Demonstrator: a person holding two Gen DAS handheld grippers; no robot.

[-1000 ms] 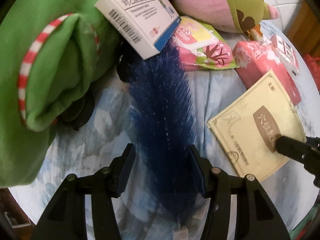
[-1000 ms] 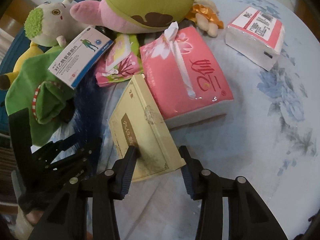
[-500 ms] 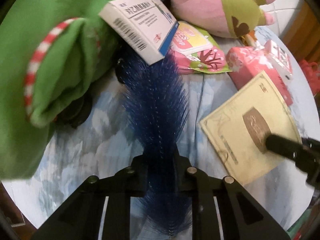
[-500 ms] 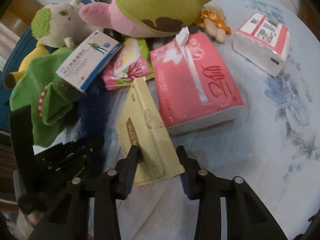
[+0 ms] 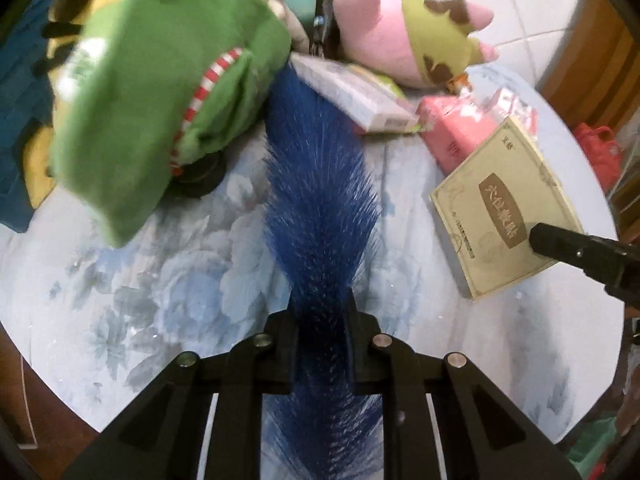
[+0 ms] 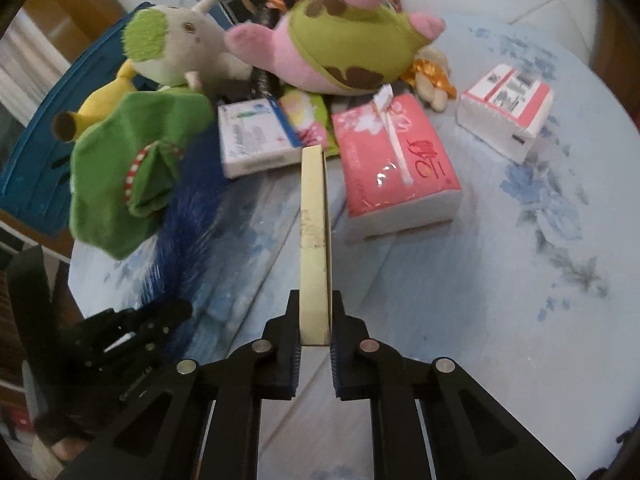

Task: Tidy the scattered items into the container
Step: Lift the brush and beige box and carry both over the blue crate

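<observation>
Left gripper (image 5: 318,312) is clamping the blue brush (image 5: 320,184) — long, bristly, fuzzy spikes all round, tapering toward the jaws, its far end tucked under the green plush (image 5: 160,112) and the white box (image 5: 352,88). Pads are pressing into the bristles from both sides. Gripper is pointing steeply down at the table (image 5: 168,280), covered in a pale blue floral cloth, smooth.

Right gripper (image 6: 314,320) is pinching the beige box (image 6: 314,220) — flat, thin cardboard, seen edge-on in the right wrist view, standing on its narrow side between the pads. In the left wrist view its printed face (image 5: 504,208) is showing, tilted, with one black finger across the lower corner. This gripper is also angling down.

Just beside the beige box: pink tissue pack (image 6: 396,168), glossy plastic wrap, soft rectangular block, lying flat. Further right, well apart — small white-and-red pack (image 6: 508,116). Behind, a pile of soft plush: pink-and-green toy (image 6: 344,48), grey one (image 6: 176,52), yellow one (image 6: 108,100).

Blue container (image 6: 40,160) — hard plastic, sitting at the table's far left edge, behind the plush.
</observation>
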